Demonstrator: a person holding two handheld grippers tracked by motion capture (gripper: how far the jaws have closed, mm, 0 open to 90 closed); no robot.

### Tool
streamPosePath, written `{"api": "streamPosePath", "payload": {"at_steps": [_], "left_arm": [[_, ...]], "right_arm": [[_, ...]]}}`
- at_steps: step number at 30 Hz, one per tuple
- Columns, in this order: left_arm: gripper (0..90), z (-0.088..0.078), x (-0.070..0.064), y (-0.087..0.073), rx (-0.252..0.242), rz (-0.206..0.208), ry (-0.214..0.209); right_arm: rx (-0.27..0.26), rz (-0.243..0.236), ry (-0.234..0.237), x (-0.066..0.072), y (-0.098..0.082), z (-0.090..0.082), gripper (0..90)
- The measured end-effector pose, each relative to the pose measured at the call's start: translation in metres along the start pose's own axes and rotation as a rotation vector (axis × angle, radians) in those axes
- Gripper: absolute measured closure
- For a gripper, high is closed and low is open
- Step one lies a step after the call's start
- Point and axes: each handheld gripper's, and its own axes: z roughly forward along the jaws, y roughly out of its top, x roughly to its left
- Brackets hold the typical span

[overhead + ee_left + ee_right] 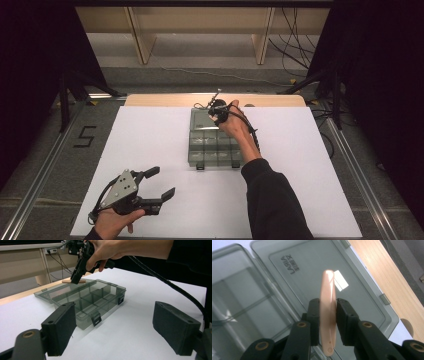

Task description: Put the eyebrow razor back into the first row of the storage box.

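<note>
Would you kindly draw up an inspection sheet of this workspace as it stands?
Surface: white sheet over a wooden table; bare wood strip at the far edge.
Job's things: smoky clear plastic compartment box, lid open flat; thin peach-coloured oval piece held edge-on above the lid.
Clutter: small round wooden piece beyond the lid.
Grippers: right gripper shut on the oval piece; left gripper open, apart from the box.
Cables: black cable trailing from the right gripper; loose cables on the floor.
Surroundings: wooden furniture legs, black drapes, floor mark "5".
</note>
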Motion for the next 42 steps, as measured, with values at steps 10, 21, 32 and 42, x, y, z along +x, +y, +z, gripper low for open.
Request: {"api": "streamPosePath", "payload": {"at_steps": [10, 21, 32, 42], "left_arm": [[18.9, 0.0, 0.0, 0.001, 0.001, 0.018, 0.004], [18.9, -0.001, 0.0, 0.0, -0.002, 0.008, 0.005], [19.0, 0.0, 0.001, 0.0, 0.001, 0.022, 0.006], [18.9, 0.0, 0.001, 0.0, 0.001, 0.021, 0.005]], "right_arm": [[-0.006, -0.078, 0.061, 0.016, 0.003, -0.019, 74.1], [0.053, -0.137, 0.163, 0.027, -0.006, -0.018, 74.0], [0.059, -0.128, 0.2, 0.024, -0.012, -0.021, 59.3], [0.007, -0.089, 0.182, 0.027, -0.015, -0.028, 48.1]]}}
